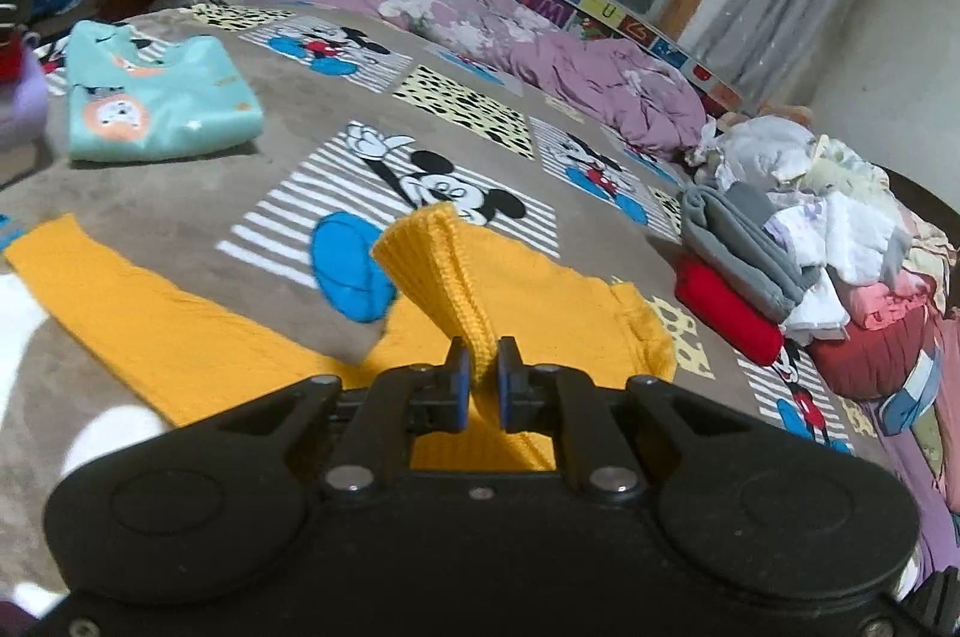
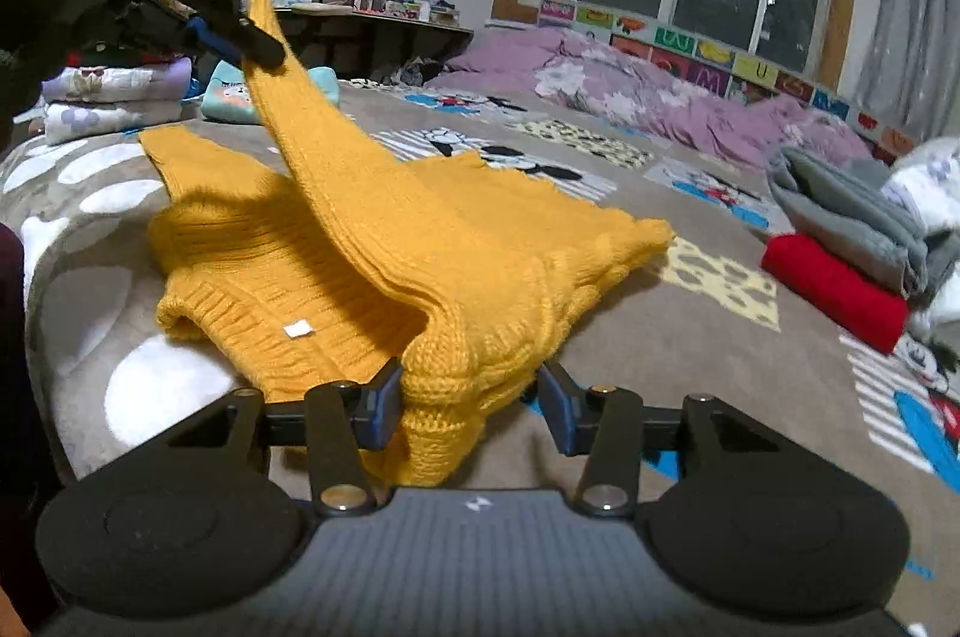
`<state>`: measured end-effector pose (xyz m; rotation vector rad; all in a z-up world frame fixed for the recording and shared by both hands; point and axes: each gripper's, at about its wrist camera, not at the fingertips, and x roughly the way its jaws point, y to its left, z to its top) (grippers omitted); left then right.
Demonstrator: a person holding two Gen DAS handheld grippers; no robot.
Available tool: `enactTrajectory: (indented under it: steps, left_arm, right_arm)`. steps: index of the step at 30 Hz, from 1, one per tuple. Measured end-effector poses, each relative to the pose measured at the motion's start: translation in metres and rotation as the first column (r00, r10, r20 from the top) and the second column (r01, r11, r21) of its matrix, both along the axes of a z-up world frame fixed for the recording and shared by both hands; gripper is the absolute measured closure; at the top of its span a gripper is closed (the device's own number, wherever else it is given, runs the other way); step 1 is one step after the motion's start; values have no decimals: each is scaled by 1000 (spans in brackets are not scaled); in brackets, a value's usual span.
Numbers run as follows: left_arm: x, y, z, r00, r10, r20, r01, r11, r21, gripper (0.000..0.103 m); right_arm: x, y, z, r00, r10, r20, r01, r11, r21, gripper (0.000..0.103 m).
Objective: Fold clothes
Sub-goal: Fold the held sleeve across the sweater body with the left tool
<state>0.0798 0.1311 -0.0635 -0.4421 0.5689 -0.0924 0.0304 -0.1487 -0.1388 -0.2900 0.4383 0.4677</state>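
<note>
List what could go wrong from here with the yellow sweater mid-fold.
1. The right gripper has its jaws wide, with the yellow knit sweater only bunched between them, so that corner may drop.
2. The left gripper pinches just a narrow ribbed edge, which could slip or stretch.
3. A sleeve lies spread out sideways and may fold unevenly.

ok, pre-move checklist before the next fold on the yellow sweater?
1. Left gripper grip: ok, shut on the ribbed edge of the yellow sweater, held lifted.
2. Right gripper grip: not ok, jaws open with the hem bunched between them, right finger clear of the knit.
3. Sleeve: ok, lying flat out to the side on the blanket.
4. Landing area: ok, folded teal top and the red and grey stack sit apart from the sweater.
5. Far side of the sweater flat: cannot tell, hidden by the raised fold.
</note>
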Motion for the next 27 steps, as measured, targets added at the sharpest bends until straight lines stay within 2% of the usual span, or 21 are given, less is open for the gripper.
enactTrajectory:
  steps: [5, 14, 19, 20, 25, 27]
  left_arm:
    - [-8, 11, -6, 1000, 14, -11, -14, 1000, 5, 96]
    - [-13, 22, -36, 993, 25, -118, -20, 999, 45, 96]
    - [0, 19, -57, 981, 37, -193, -17, 994, 103, 95]
    - [1, 20, -59, 979, 48, -200, -27, 994, 108, 90]
    - [0, 24, -55, 983, 67, -173, -45, 991, 124, 80]
    - [1, 28, -52, 982, 96, -164, -70, 985, 155, 77]
  right_arm:
    - [2, 6, -5, 1000, 9, -20, -10, 998, -69, 68]
    - [1, 7, -8, 996, 10, -89, -19, 994, -106, 69]
    - [-7, 0, -3, 995, 55, -82, -61, 996, -68, 69]
    - [-9, -3, -1, 995, 70, -75, -74, 996, -53, 69]
    - [-11, -7, 11, 994, 109, -29, -107, 993, 45, 58]
    - [-9, -5, 14, 993, 115, -11, -113, 991, 76, 52]
